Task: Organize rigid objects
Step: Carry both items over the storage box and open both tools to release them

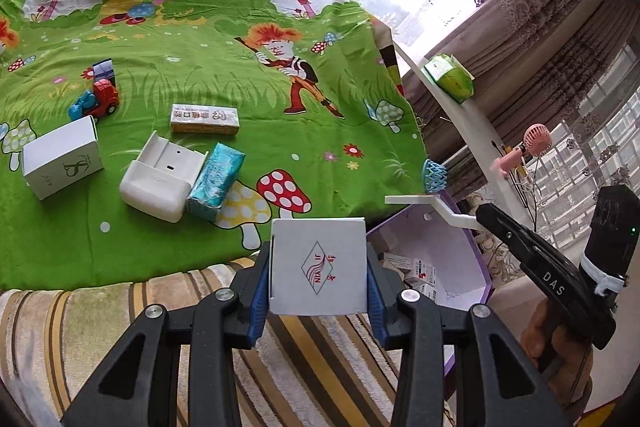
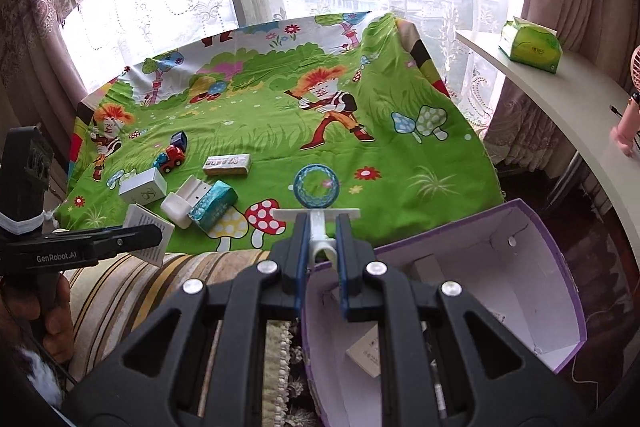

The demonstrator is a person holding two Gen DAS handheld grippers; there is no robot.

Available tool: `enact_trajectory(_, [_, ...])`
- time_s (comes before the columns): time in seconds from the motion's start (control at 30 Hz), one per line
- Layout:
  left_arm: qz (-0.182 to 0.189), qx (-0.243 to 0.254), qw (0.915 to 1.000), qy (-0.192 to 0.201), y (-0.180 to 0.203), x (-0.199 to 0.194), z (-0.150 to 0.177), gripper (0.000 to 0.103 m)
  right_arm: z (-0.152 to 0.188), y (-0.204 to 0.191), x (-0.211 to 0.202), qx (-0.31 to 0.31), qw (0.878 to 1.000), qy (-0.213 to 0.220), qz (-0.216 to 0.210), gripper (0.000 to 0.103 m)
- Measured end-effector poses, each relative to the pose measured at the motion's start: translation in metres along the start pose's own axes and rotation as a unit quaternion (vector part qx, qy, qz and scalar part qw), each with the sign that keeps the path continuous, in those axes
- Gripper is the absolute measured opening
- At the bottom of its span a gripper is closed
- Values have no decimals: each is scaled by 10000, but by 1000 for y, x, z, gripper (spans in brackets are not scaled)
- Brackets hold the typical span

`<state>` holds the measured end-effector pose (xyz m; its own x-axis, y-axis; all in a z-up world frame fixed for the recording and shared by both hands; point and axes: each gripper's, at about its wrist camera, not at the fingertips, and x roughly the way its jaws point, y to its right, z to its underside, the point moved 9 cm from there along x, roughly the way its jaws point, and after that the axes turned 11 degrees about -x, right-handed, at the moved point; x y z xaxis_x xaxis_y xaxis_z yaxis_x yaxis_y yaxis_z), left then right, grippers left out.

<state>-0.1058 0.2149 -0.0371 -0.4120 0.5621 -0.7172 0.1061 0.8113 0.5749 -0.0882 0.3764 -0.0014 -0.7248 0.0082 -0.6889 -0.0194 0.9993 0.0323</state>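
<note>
The left gripper (image 1: 319,273) has its blue-padded jaws closed flat against the two sides of a square white cardboard box (image 1: 319,269) printed with a red diamond logo, held above the striped woven sofa edge (image 1: 120,307), just beside the open purple cardboard box with white lining (image 1: 468,259); the right gripper (image 2: 322,241) pinches the thin stem of a white plastic T-shaped stand (image 2: 318,217) that carries a blue lattice ball (image 2: 317,185), poised over the near rim of that purple box (image 2: 552,227) (small flat cartons already lie on its floor).

Beyond the purple box, on the glossy green cartoon-printed cloth (image 1: 180,75), sits a cluster; nearest it lies a teal foil-wrapped rectangular pack (image 1: 216,183), touching a rounded white plastic device with a recessed tray (image 1: 160,183); farther left stands a white cardboard cube-like box with a green monogram (image 1: 62,161); behind the device lies a long cream carton with red print (image 1: 205,119); farthest from the purple box rests a red and blue plastic toy truck (image 1: 96,99), with a small dark-blue and white carton (image 1: 105,69) behind it.

On the curved white shelf (image 2: 560,99) to the purple box's far right sits a soft green tissue pack (image 2: 530,45).
</note>
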Motion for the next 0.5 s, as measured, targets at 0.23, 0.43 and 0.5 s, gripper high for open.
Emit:
enact_trajectory(0.23, [504, 591, 9961, -413, 59, 19, 26, 43, 14, 48, -15, 395, 9985, -7, 383, 16])
enact_trajectory(0.43, [534, 676, 9948, -551, 70, 30, 35, 60, 19, 54, -14, 470, 9982, -109, 356, 16])
enact_trajectory(0.5, [515, 610, 9952, -565, 67, 30, 34, 60, 22, 54, -12, 479, 9982, -138, 333, 17])
